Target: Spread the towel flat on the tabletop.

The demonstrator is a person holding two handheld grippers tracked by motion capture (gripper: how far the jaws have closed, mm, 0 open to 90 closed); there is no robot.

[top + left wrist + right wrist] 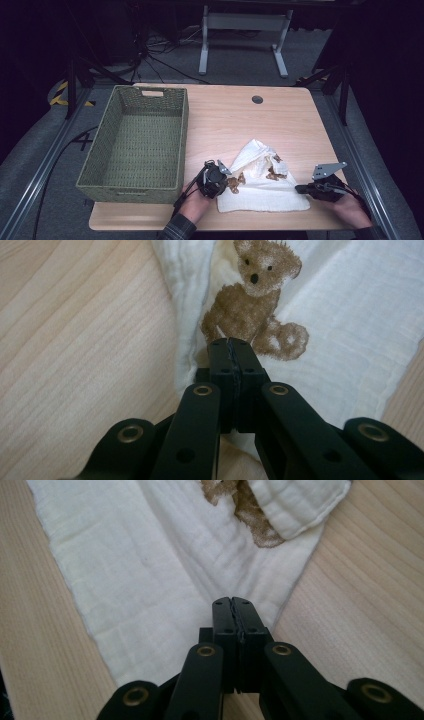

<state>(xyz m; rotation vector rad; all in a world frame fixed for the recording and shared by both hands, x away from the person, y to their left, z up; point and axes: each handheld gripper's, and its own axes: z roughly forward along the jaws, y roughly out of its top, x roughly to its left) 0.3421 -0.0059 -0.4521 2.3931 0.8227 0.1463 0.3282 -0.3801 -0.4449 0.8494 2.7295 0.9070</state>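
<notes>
A white muslin cloth (265, 192) with brown teddy-bear prints (250, 305) lies partly folded on the wooden table (235, 117), near its front edge. My left gripper (226, 180) sits at the cloth's left edge, with its jaws pressed together on a fold of fabric just below a bear print, as the left gripper view (231, 343) shows. At the cloth's front right corner my right gripper (299, 189) has its jaws together too. Creases in the cloth (150, 570) run out from that gripper's tips (232, 601).
A large green woven basket (183, 131) stands empty on the table's left half, close to my left hand. A round cable hole (257, 99) is set near the table's far edge. Beyond the table are a white desk frame and floor cables.
</notes>
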